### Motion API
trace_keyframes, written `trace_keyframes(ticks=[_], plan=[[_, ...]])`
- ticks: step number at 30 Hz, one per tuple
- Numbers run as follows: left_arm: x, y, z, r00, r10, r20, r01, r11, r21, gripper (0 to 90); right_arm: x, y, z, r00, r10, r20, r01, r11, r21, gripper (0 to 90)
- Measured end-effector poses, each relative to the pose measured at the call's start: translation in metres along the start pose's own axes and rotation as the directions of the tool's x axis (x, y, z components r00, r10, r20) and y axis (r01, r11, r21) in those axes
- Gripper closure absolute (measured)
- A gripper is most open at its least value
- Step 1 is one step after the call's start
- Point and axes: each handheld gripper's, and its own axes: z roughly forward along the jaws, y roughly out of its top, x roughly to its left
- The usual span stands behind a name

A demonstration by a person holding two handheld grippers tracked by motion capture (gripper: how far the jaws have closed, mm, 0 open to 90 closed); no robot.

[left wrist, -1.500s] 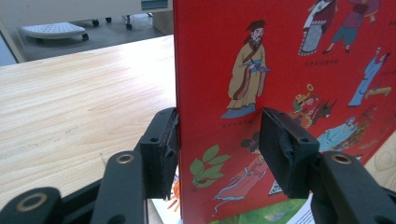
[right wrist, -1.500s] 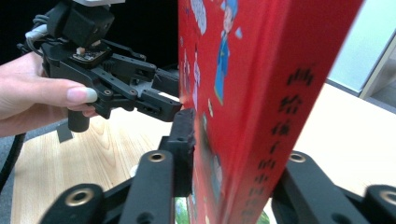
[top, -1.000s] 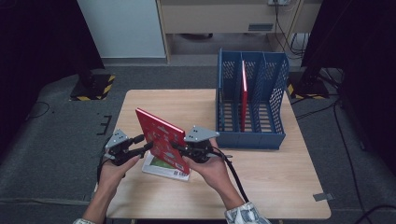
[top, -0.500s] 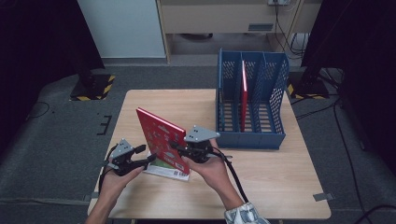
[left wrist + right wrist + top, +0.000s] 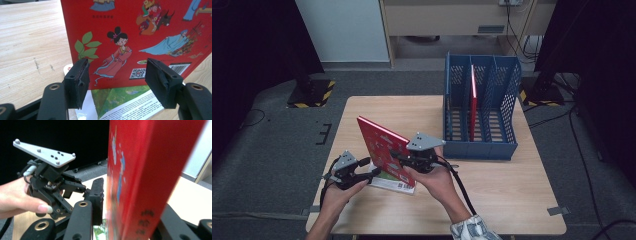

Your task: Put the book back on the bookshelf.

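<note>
A red picture book point(image 5: 381, 146) stands tilted on its lower edge, which rests on a flat green-and-white book point(image 5: 395, 184). My right gripper point(image 5: 405, 160) is shut on the red book's near edge; its jaws have just been opening a little, and the book point(image 5: 140, 170) still sits between them. My left gripper point(image 5: 367, 173) is open, just left of the book and apart from it. In the left gripper view the red cover point(image 5: 140, 32) stands beyond the open gripper point(image 5: 117, 77), with the flat book point(image 5: 125, 105) below. The right gripper view shows the left gripper point(image 5: 73, 186) in a hand.
A blue slotted file rack point(image 5: 482, 146) stands at the table's back right with another red book point(image 5: 473, 100) upright in a middle slot. The wooden table point(image 5: 507, 192) has bare room at the front right. Black stands and cables lie on the floor around it.
My left gripper has let go of the red book and drawn back toward the table's near left edge. The right gripper and the book have stayed where they were.
</note>
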Motion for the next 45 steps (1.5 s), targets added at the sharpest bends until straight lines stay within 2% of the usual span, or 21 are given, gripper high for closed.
trace_keyframes(ticks=[11,25,33,37,45], plan=[[-0.003,0.000,0.003,1.0000,0.001,0.002,-0.001,1.0000,0.001,35.6,0.002,0.007,0.009,1.0000,0.003,-0.005,-0.003,1.000,-0.010,66.7],[-0.002,0.000,0.002,1.0000,0.000,0.001,0.000,1.0000,-0.002,35.9,0.000,0.009,0.016,0.9994,0.034,0.010,-0.033,0.999,-0.032,69.8],[-0.001,0.000,0.000,1.0000,-0.005,-0.003,0.005,1.0000,-0.005,36.0,-0.002,0.010,0.018,0.9982,0.054,0.025,-0.053,0.997,-0.050,78.5],[0.000,0.000,-0.001,1.0000,-0.006,-0.007,0.006,1.0000,-0.007,36.0,-0.004,0.010,0.017,0.9962,0.082,0.029,-0.080,0.995,-0.056,79.4],[-0.001,-0.001,0.005,0.9999,-0.004,-0.010,0.005,0.9999,0.011,33.9,-0.009,0.011,0.009,0.9945,0.062,0.085,-0.056,0.996,-0.066,79.6]])
